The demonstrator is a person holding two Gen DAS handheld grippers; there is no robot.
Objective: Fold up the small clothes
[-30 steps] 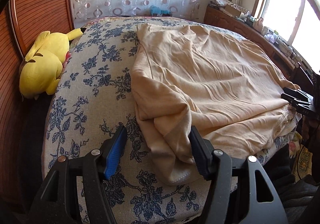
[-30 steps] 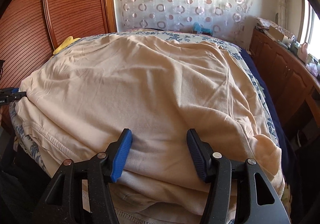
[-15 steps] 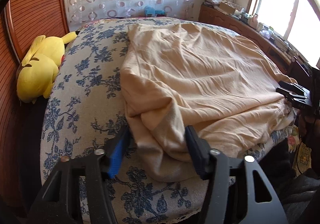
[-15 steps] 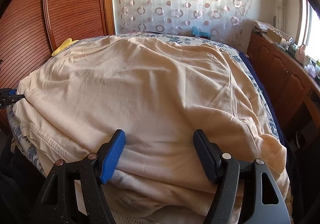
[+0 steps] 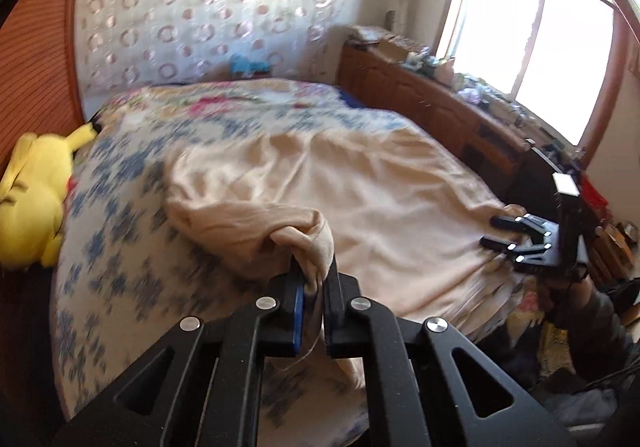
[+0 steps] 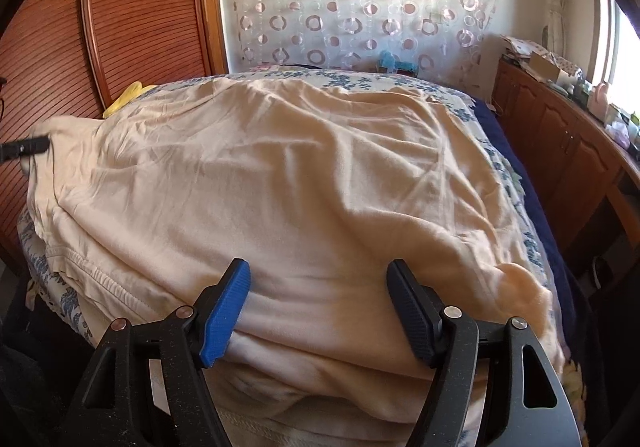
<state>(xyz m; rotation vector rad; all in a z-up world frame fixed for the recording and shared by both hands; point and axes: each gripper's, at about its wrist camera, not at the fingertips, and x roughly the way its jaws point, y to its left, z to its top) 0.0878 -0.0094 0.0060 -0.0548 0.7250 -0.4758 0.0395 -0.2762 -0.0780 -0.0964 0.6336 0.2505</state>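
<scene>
**Left grasp secured on garment edge; right side not yet taken**

Whereas half a second before the left hand-held gripper point(image 5: 313, 289) stood spread on either side of the garment's near corner, it had now closed, and a bunched fold of the peach garment point(image 5: 360, 203) was pinched between its pads.

Item 1, garment. Peach knit, spread across the floral bedspread point(image 5: 120, 215) of the bed, near hem at the bed's near edge. The pinched corner stood raised clear of the bedspread, with cloth trailing down from the grip and a rolled ridge running back towards the rest of the piece. Blur in the left view suggested the tool was in motion.

Item 2, right hand-held gripper point(image 6: 320, 307). Fingers wide apart, as in the earlier pictures, with nothing held; it sat low over the layered cloth at the opposite end of the near hem. Whether the pads touched the fabric could not be told.

Item 3, surroundings. Yellow plush toy point(image 5: 32, 199) at the bed's left edge, apart from the garment; wooden cabinet point(image 6: 560, 151) along the window side.

Assessment: the fold had passed from positioning to first grasp. One corner was captured; the matching grasp on the right remained to be made before the hem could be carried over evenly. Lifting on one side alone risked dragging the cloth askew.
</scene>
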